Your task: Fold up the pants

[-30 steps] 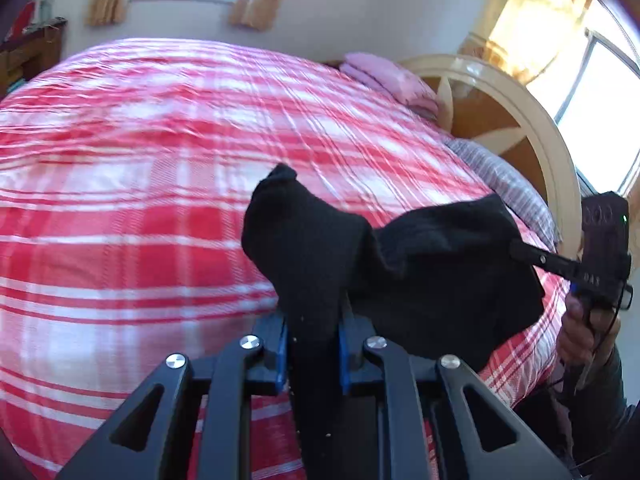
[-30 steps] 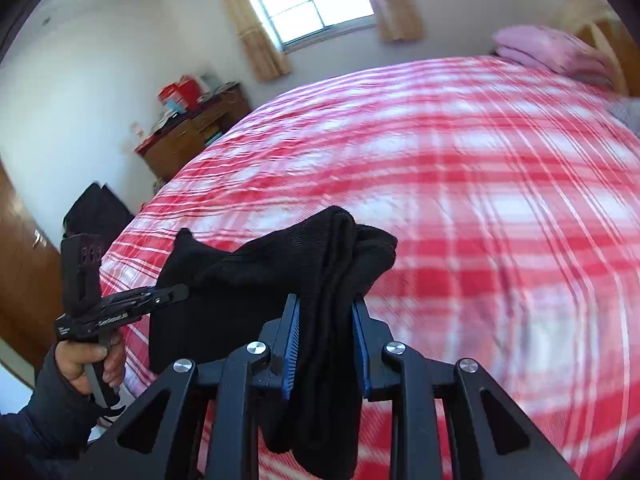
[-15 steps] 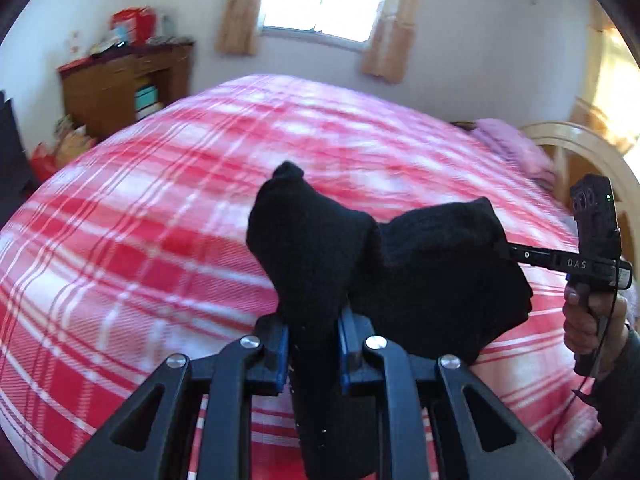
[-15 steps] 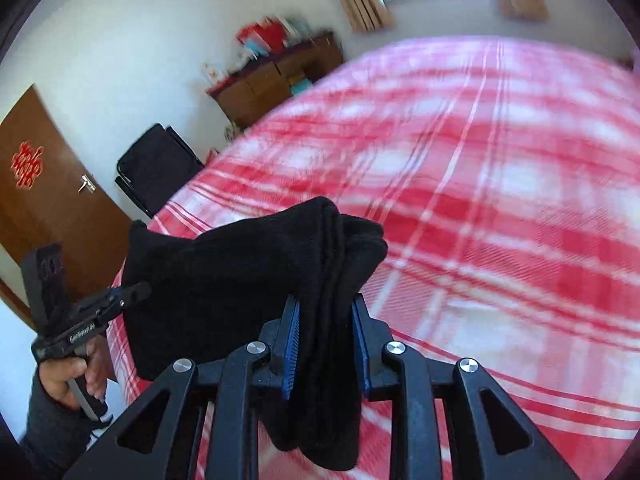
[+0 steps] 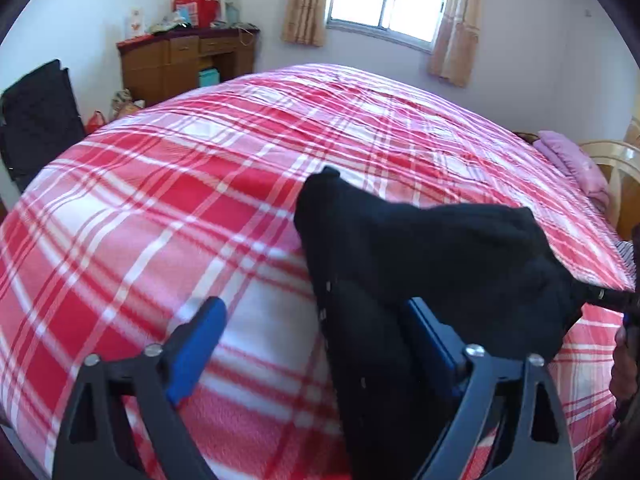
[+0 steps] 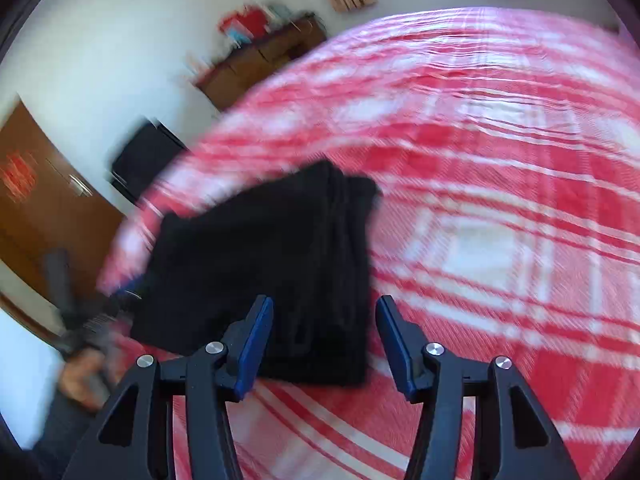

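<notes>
The black pants (image 6: 272,260), folded into a thick bundle, lie on the red plaid bedspread (image 6: 500,200) near its left edge. My right gripper (image 6: 324,340) is just behind them. Its jaws are opening, with the bundle's near end between the blue pads (image 6: 256,336) and neither pad pressing on it. In the left wrist view the pants (image 5: 420,248) rise as a dark heap. My left gripper (image 5: 316,332) is opening wide: its left pad (image 5: 196,340) stands free over the bedspread (image 5: 160,220), and cloth leans on and half hides the right one.
A wooden desk (image 5: 188,64) with clutter and a black chair (image 5: 36,120) stand beyond the bed's far left side. A pink pillow (image 5: 572,160) and cream headboard (image 5: 624,160) are at the right. A brown door (image 6: 36,208) is at the left. The right wrist view is blurred.
Both grippers swung round and dropped toward the bed with the pants. Both sets of jaws, shut on the cloth before, have sprung apart, and the bundle now rests on the bedspread.
</notes>
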A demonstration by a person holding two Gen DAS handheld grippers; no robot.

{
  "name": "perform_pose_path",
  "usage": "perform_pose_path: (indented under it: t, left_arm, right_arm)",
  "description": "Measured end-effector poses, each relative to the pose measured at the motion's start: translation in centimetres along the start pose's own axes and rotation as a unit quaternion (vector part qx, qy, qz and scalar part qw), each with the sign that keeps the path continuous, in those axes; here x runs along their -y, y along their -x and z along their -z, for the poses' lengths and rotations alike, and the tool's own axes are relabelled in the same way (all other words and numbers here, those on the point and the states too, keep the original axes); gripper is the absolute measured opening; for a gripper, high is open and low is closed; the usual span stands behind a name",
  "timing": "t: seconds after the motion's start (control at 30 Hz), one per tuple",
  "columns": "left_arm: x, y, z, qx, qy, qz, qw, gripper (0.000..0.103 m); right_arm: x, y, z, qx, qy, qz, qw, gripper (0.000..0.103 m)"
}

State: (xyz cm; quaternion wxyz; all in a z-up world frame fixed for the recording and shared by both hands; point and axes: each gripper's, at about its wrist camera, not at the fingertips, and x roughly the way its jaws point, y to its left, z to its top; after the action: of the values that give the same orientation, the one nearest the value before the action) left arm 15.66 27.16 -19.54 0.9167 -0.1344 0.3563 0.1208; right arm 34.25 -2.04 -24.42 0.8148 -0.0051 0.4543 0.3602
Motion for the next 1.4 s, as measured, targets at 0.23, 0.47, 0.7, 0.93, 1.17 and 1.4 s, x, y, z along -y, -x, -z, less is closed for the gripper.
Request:
perform_pose_path:
  t: [0.23,0.47,0.7,0.93,1.17,1.4]
  left_arm:
    - [0.3,0.8,0.7,0.007,0.007,-0.044,0.9990,0.099]
    - [1.6,3.7,1.9,0.025,0.017,-0.063,0.9975,0.099]
    - [3.5,6.7,2.0,0.043,-0.013,-0.054,0.9975,0.099]
    - [5.4,9.6,1.0,0.078,-0.033,-0.038,0.9957,0.099]
    - [7.8,13.5,0.4,0.142,-0.059,-0.032,0.9876,0.102]
    - [8.9,15.4,0.4,0.178,-0.059,-0.027,0.9818,0.103]
  right_arm:
    - [2.5,2.1,0.7,0.037,-0.063,0.015,0.997,0.075]
    - [1.8,7.1,2.8,0.067,-0.054,0.062,0.994,0.076]
    - [0.4,10.3,3.5,0.069,-0.028,0.098,0.992,0.076]
    - [-3.5,12.8,4.2,0.085,0.027,0.107,0.990,0.076]
    - [-6.7,18.3,5.7,0.179,0.082,0.134,0.971,0.076]
    - [-8.3,21.5,6.6,0.231,0.101,0.130,0.959,0.078]
